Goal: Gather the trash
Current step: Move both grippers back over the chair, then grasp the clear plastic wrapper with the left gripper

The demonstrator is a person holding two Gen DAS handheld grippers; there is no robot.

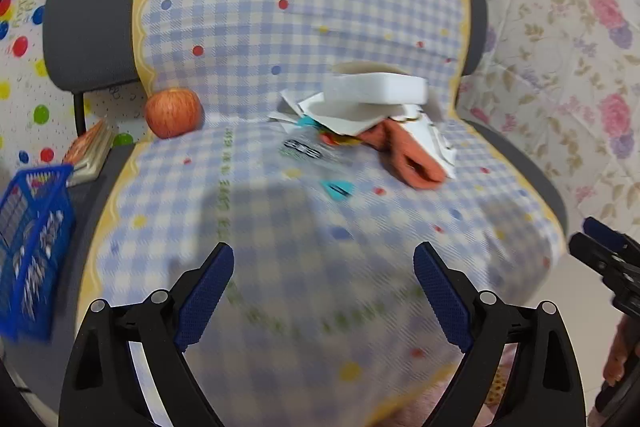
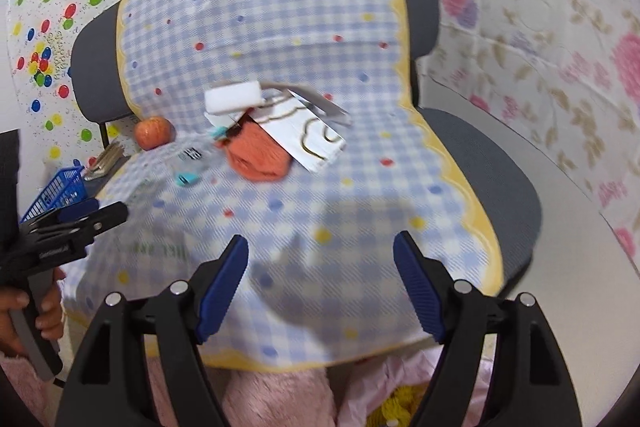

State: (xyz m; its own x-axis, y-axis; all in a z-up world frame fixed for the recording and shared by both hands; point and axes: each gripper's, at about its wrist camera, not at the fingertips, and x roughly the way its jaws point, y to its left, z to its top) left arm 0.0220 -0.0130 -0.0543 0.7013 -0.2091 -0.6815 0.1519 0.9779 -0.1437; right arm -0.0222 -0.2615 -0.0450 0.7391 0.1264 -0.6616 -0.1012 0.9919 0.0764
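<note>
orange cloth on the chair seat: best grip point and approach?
Take the orange cloth at its free front lobe, the end nearest the grippers, coming in from the front and above. Its back end is tucked under the white card and foam block, so a rear grip would drag the pile. It is soft and bunched, so pinch a fold. The right gripper is open and faces it.

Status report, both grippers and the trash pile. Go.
Left gripper open, empty. Right gripper open, empty. Pile of white paper scraps and orange cloth untouched on checked chair cover. Nothing blocking.
</note>
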